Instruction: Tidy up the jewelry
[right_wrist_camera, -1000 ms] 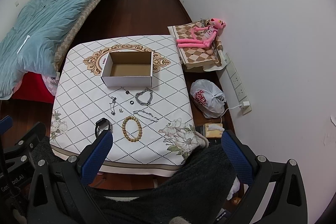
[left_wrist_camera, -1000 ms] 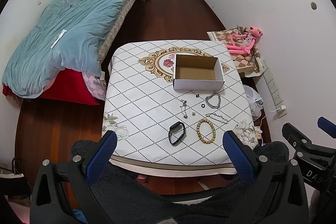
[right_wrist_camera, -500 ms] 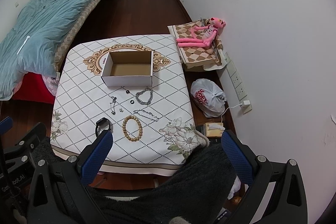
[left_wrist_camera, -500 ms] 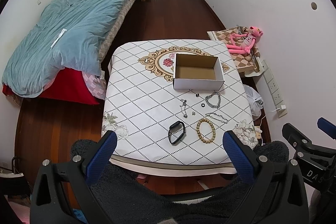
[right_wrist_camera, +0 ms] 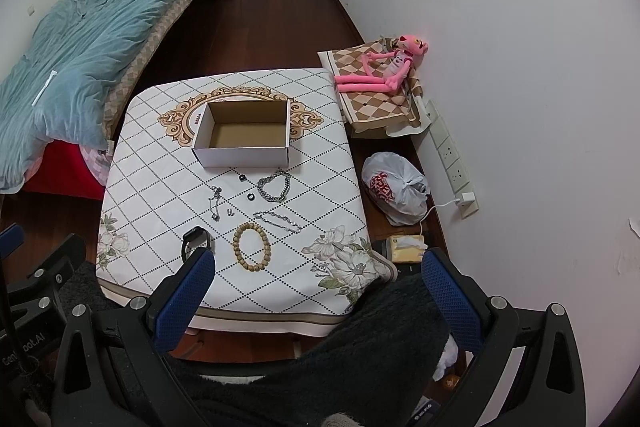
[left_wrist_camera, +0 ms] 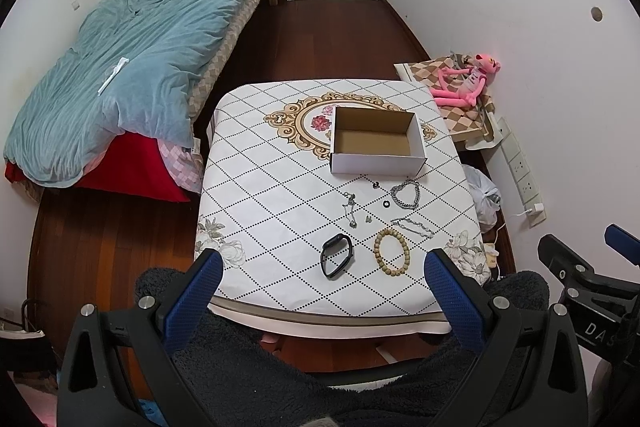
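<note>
An open empty cardboard box [left_wrist_camera: 376, 146] [right_wrist_camera: 244, 134] stands on the patterned table [left_wrist_camera: 272, 187] [right_wrist_camera: 160, 171]. In front of it lie a wooden bead bracelet [left_wrist_camera: 393, 252] [right_wrist_camera: 252, 246], a black watch band [left_wrist_camera: 337, 255] [right_wrist_camera: 195, 242], a thick silver chain [left_wrist_camera: 406, 194] [right_wrist_camera: 275, 186], a thin silver chain [left_wrist_camera: 413, 225] [right_wrist_camera: 279, 220], a pendant necklace [left_wrist_camera: 350, 207] [right_wrist_camera: 216, 202] and two small dark rings [left_wrist_camera: 386, 204] [right_wrist_camera: 251, 196]. My left gripper [left_wrist_camera: 324, 275] and right gripper [right_wrist_camera: 318, 273] are both open and empty, held high above the table's near edge.
A bed with a blue duvet [left_wrist_camera: 136, 67] is left of the table. A pink plush toy [left_wrist_camera: 464, 83] on a checkered cushion, a plastic bag [right_wrist_camera: 394, 187] and a tissue box [right_wrist_camera: 408, 247] lie by the right wall. Dark fleece [left_wrist_camera: 320, 387] is below me.
</note>
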A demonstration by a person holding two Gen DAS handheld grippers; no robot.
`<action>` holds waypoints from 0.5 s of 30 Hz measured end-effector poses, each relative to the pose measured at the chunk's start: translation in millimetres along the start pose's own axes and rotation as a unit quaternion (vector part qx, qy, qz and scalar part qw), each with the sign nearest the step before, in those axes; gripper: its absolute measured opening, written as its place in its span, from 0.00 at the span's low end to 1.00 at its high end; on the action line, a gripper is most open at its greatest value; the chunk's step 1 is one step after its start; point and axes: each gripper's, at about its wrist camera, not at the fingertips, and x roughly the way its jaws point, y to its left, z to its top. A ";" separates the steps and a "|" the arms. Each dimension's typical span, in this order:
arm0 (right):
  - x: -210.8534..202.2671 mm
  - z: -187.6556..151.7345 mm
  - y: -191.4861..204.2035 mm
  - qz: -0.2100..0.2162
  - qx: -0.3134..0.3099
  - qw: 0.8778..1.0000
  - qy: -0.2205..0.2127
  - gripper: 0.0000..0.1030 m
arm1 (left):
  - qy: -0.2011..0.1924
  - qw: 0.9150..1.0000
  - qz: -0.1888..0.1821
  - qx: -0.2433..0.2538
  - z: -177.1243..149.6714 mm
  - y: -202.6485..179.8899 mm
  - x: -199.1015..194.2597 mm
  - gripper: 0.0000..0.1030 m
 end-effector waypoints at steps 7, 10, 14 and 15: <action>15.1 4.0 -4.9 0.001 0.006 1.000 0.005 1.00 | -0.012 1.000 0.020 -0.002 9.9 3.0 13.9 1.00; 43.6 8.2 -6.2 0.002 0.013 1.000 0.019 1.00 | -0.007 0.999 0.041 -0.014 19.1 12.2 41.1 1.00; 106.1 11.4 -1.1 0.010 0.020 0.998 0.057 1.00 | 0.014 0.997 0.078 -0.008 23.4 20.7 90.3 1.00; 122.2 11.3 -0.3 0.010 0.020 0.997 0.067 1.00 | 0.021 0.996 0.086 -0.003 22.9 21.6 103.8 1.00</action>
